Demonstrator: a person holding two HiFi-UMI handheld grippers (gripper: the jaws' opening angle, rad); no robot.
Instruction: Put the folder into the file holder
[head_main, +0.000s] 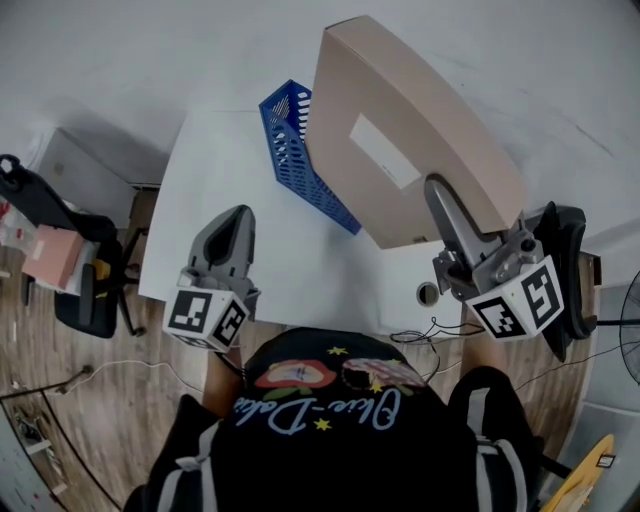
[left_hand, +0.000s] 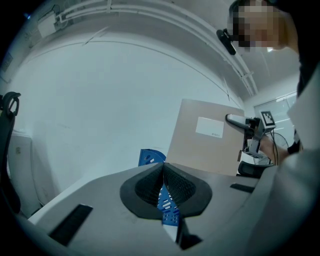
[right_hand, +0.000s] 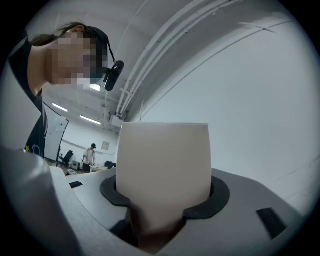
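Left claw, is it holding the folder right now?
No, the left claw hangs empty over the table, while the folder is clamped in the right claw.

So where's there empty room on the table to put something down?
The white table is bare from the left gripper across to the blue file holder, and along the near edge. The right side is crowded: the folder, clamped in the right gripper's jaws, hangs over the table by the file holder.
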